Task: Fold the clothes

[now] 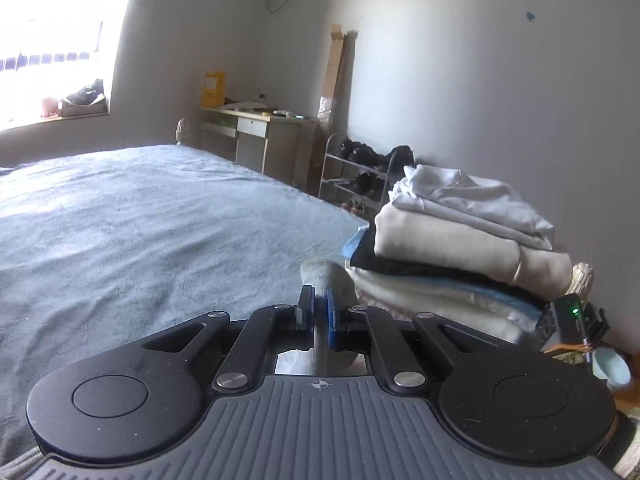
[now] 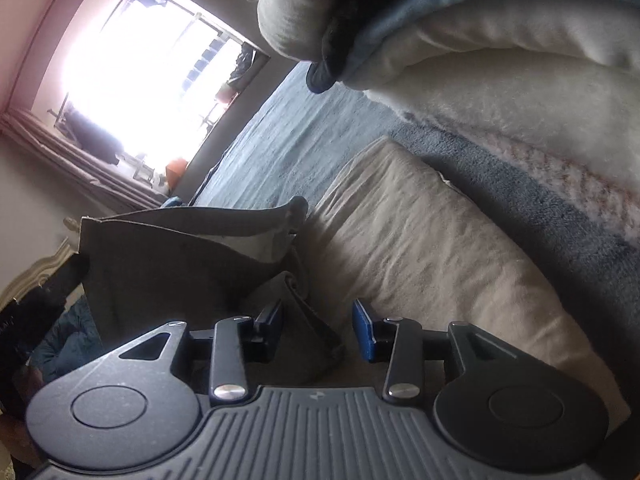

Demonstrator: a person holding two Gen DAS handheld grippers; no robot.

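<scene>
Blue bedspread (image 1: pixel 120 232) fills most of the left wrist view, running from 9 o'clock across to centre. Stack of folded clothes (image 1: pixel 460 256) sits at 3 o'clock on the bed's far edge, white, cream, black and blue layers, close to the wall. In the right wrist view the same stack looms at 1 o'clock, very near the lens. Beige garment (image 2: pixel 420 248) lies flat on the bed, its long axis running from 5 o'clock up toward 11 o'clock, just beside the stack. One grey-beige flap of it (image 2: pixel 192 248) stands lifted at 9 o'clock, held taut. Left gripper (image 1: pixel 318 312) is clenched tight on a thin fold of pale grey fabric (image 1: pixel 320 276) that rises just ahead at 12 o'clock. Right gripper (image 2: pixel 316 328) is partly parted, nothing pressed by its pads; a ridge of cloth (image 2: pixel 308 312) passes between the jaws, touching neither clearly. Judgement: fold in progress, left hand carrying the edge. The right hand is nearer the flat body of the garment, which lies ahead and toward 1 o'clock of it.
</scene>
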